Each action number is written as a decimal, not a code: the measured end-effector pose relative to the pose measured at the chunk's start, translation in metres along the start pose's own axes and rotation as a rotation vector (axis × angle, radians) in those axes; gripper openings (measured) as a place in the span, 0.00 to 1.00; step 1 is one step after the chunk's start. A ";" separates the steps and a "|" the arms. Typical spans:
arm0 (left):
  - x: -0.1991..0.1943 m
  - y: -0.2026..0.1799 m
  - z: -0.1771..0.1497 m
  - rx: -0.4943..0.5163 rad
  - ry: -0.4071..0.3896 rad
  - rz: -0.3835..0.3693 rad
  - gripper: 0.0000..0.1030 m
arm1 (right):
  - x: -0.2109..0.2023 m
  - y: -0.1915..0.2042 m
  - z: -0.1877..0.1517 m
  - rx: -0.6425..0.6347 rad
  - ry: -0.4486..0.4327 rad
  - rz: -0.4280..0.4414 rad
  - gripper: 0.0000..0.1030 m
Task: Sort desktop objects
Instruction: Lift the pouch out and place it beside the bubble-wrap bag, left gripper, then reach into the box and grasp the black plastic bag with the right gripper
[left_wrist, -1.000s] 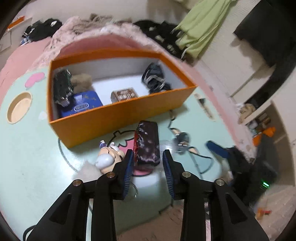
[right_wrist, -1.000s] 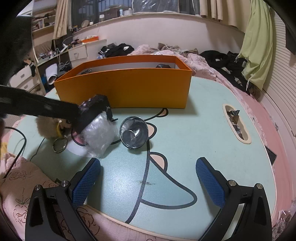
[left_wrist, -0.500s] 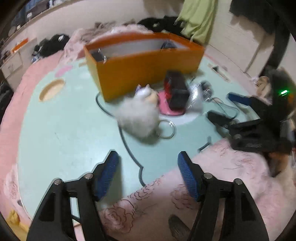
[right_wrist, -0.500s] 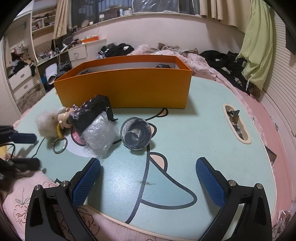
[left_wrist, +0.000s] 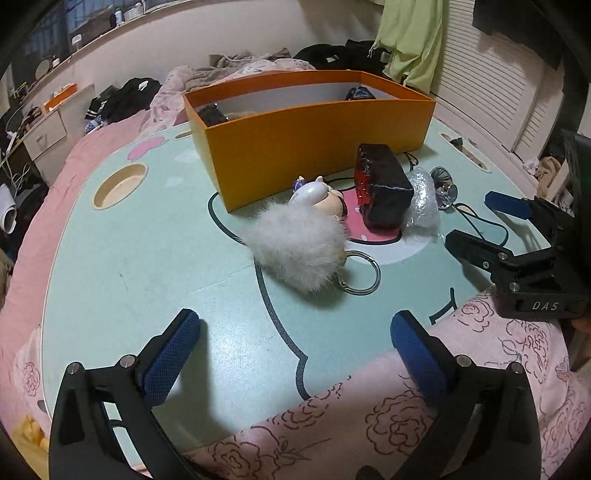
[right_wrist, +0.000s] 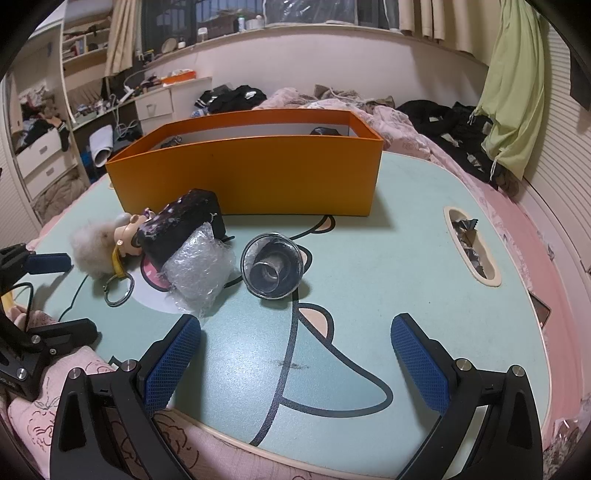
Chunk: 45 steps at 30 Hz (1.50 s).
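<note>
Landmark: the orange box (left_wrist: 314, 144) stands at the far side of my table (left_wrist: 147, 266).
My left hand-held gripper (left_wrist: 295, 350): jaws opening, already wide, nothing between them; it hangs over the table's near edge, well short of the box.
My right hand-held gripper (right_wrist: 295, 350): wide apart, gripping nothing, also near the table's edge.
Black block (left_wrist: 384, 188): on the table just in front of the box, free of both grippers.
Bubble wrap (right_wrist: 199, 269): touching the block, on the side away from the box.
Fluffy doll (left_wrist: 303, 236): in front of the box, beside the block, its key ring (left_wrist: 360, 273) trailing toward me.
Glass (right_wrist: 271, 269): on its side, in front of the box, near the wrap.
In the box: dark things, too hidden to name.
</note>
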<state>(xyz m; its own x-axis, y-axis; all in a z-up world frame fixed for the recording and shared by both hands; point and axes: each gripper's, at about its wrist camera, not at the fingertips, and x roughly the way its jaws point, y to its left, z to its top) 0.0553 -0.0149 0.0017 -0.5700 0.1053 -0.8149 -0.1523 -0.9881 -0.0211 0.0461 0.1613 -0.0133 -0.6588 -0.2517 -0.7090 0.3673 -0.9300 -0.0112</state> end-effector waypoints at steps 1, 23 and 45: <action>0.000 0.000 0.000 0.000 -0.001 0.000 1.00 | 0.001 -0.001 0.001 0.000 0.000 0.000 1.00; -0.002 0.001 -0.001 -0.005 -0.008 -0.001 1.00 | 0.005 -0.053 0.158 0.100 -0.002 0.071 0.42; -0.004 -0.003 0.000 -0.008 -0.016 0.000 1.00 | 0.070 -0.022 0.159 0.037 0.124 -0.041 0.24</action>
<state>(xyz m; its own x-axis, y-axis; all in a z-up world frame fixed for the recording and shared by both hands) 0.0576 -0.0118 0.0048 -0.5829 0.1068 -0.8055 -0.1456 -0.9890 -0.0258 -0.1124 0.1215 0.0499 -0.5860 -0.1800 -0.7901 0.3157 -0.9487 -0.0179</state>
